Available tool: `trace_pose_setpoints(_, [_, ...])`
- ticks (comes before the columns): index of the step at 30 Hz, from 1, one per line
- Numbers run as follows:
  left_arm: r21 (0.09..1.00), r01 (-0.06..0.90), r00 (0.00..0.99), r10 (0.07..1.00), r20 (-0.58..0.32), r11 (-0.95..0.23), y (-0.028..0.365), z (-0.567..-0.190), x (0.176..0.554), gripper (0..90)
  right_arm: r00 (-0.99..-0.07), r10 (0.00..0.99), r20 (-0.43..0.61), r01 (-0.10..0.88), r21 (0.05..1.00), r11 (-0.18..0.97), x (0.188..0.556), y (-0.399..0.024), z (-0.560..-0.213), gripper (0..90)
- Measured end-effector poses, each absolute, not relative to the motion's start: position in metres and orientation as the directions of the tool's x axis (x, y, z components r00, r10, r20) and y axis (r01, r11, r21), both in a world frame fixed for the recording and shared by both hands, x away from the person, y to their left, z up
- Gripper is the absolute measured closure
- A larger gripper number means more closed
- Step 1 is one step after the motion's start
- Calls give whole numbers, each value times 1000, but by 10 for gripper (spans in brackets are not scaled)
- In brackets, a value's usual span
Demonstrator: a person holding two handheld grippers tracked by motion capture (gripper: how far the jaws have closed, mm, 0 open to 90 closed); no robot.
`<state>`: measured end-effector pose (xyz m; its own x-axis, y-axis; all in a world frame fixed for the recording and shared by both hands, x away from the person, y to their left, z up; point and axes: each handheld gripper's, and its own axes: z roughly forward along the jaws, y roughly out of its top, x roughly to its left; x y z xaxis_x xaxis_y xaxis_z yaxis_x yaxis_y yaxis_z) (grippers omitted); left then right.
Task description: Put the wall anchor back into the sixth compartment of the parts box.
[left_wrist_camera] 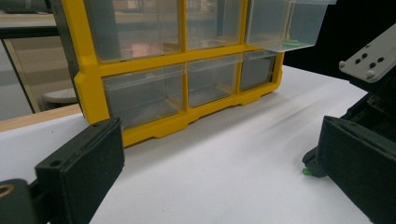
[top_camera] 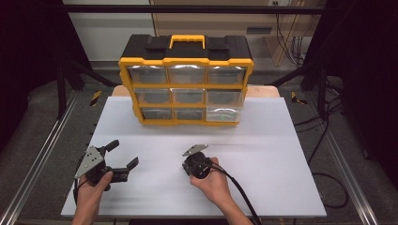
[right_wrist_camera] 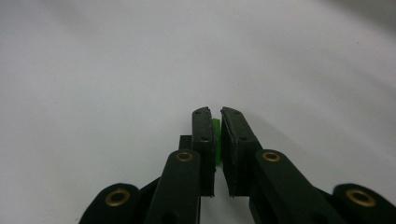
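One yellow-and-black plastic organiser (top_camera: 186, 79) with nine clear drawers stands at the white desk's (top_camera: 263, 154) far edge. Near the front edge, the right gripper (right_wrist_camera: 217, 122) pinches one small green piece (right_wrist_camera: 216, 140); the left gripper (top_camera: 123, 157) gapes empty.

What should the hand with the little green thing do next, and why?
Probably lift the right gripper straight up: its jaws are pinched shut on the small green piece, low over the white table, and one clear drawer of the yellow organizer sits pulled out.
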<state>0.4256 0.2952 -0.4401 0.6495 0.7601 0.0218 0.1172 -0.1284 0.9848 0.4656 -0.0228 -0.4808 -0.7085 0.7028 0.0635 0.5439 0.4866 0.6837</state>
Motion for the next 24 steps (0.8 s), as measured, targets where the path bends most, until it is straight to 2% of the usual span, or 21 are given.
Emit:
trace_pose_setpoints(9, [984, 117, 649, 760, 24, -131, 295, -440, 426, 10, -676, 734, 64, 536, 726, 431, 469, -61, -468, 846])
trace_pose_setpoints(24, [984, 118, 649, 760, 23, -130, 295, -440, 426, 10, -567, 815, 117, 532, 808, 254, 478, -138, -438, 847])
